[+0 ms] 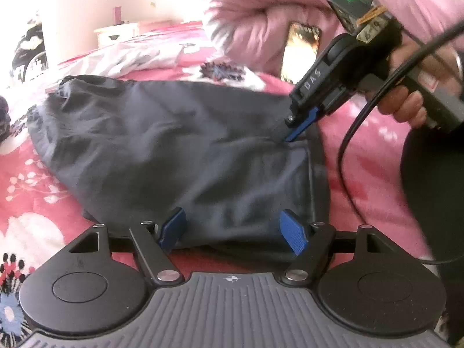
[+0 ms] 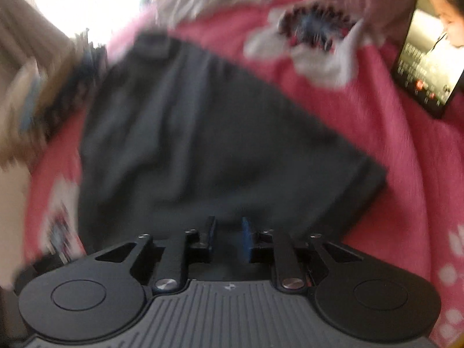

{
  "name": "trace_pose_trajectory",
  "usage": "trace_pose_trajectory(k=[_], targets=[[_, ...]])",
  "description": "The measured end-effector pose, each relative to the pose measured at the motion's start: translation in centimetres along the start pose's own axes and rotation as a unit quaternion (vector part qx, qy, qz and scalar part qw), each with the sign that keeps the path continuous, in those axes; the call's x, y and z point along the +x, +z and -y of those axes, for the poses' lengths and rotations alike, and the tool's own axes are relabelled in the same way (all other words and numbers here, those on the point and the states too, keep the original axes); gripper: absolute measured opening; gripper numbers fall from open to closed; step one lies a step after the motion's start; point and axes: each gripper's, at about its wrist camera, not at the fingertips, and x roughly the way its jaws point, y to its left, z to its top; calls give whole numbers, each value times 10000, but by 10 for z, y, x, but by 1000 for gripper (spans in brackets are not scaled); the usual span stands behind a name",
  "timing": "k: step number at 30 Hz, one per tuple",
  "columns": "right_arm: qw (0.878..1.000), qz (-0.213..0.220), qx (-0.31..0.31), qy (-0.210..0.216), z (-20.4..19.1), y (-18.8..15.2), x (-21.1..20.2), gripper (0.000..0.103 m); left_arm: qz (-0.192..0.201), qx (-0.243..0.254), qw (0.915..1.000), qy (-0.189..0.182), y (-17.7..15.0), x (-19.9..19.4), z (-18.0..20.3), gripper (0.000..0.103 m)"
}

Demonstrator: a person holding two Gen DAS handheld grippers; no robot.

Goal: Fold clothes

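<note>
A dark grey garment (image 1: 174, 145) lies spread and creased on the pink flowered bedspread (image 1: 32, 179). My left gripper (image 1: 232, 223) hovers open over its near edge, blue pads wide apart with nothing between them. My right gripper (image 1: 290, 136), held by a hand (image 1: 406, 104), points steeply down with its tips at the garment's right side, by a hemmed corner. In the blurred right wrist view the garment (image 2: 217, 145) fills the middle, and the right gripper (image 2: 227, 229) shows a narrow gap between its pads; I see no cloth pinched there.
A phone (image 1: 301, 52) with a lit screen leans against a pink quilt (image 1: 261, 8) behind the garment, and the phone (image 2: 429, 58) appears at the upper right of the right wrist view. A black cable (image 1: 345, 145) hangs from the right gripper. A small white cabinet (image 1: 116, 33) stands at the back.
</note>
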Motion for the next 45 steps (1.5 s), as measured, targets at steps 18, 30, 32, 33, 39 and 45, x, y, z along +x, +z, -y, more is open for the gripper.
trace_pose_trajectory(k=[18,30,32,33,39,45], targets=[[9951,505,-147,-836,6,-23,-18,28,-150,212,9993,271,-5,1,21,73],[9894,1216,361,-708,24,7,-24,27,-41,256,9996,53,1,-6,27,73],[9896,1004,472,-919,37,4,-7,17,-203,279,9994,37,-4,1,30,73],[9893,980,537,-936,42,1,-1,16,-232,279,9993,49,-5,3,31,73],[9803,1507,1198,-432,61,-4,-23,20,-62,124,9999,55,-1,-9,26,73],[9665,1999,1605,-153,75,-6,-37,23,76,-190,9998,0,6,-21,18,73]])
